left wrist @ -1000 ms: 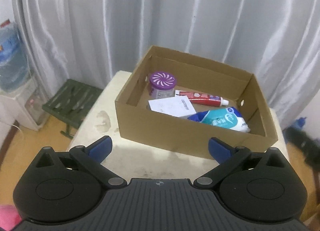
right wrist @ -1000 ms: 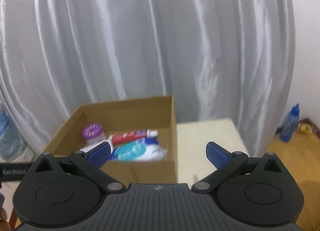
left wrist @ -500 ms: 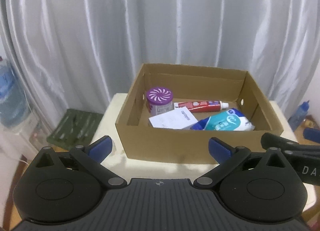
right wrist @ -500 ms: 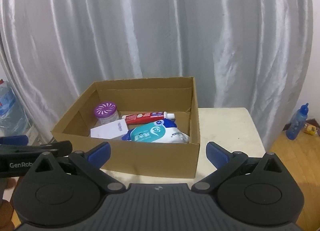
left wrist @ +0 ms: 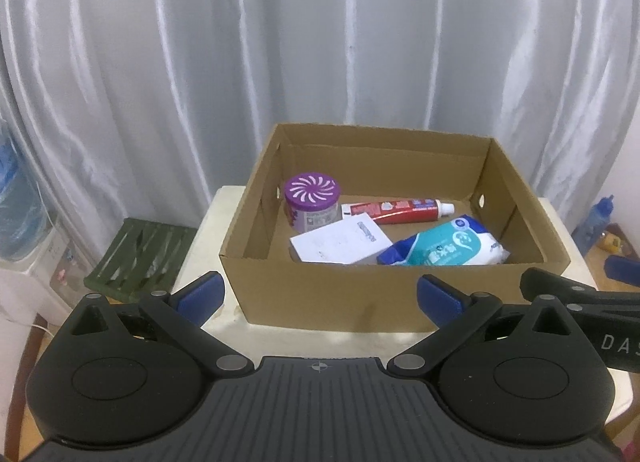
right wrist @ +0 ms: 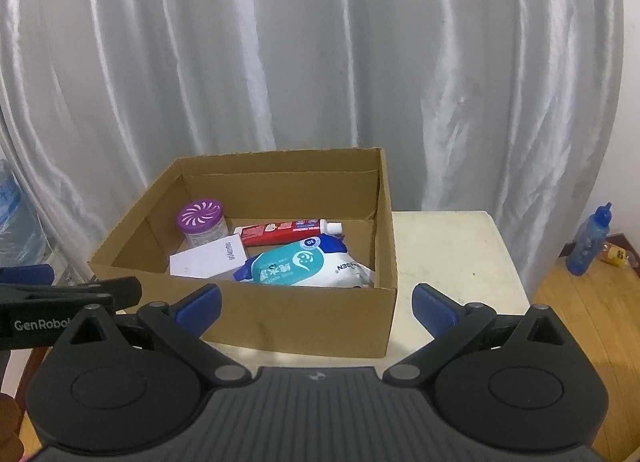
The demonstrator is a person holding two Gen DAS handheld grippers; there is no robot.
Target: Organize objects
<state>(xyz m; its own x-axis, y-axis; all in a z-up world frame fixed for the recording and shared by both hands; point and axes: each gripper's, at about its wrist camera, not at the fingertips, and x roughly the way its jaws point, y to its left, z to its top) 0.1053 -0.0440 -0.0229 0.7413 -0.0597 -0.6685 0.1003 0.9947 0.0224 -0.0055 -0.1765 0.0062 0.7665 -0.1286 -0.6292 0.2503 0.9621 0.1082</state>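
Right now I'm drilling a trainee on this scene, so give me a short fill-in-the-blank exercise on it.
1. The toothpaste tube lies inside the cardboard ____.
2. The round jar has a ____ lid.
3. The wipes pack lies against the box's ____ wall.
4. Both hand-held grippers, left and right, are ____.

Missing words: box; purple; right; open

Home room, likely a bedroom or living corner: silvery satin curtain (right wrist: 320, 82) across 12 o'clock, wood floor (right wrist: 592, 326) at 3–4 o'clock, water dispenser jug (left wrist: 16, 202) at 9 o'clock, cream table (right wrist: 448, 250) carrying a cardboard box (left wrist: 340, 298) of toiletries.
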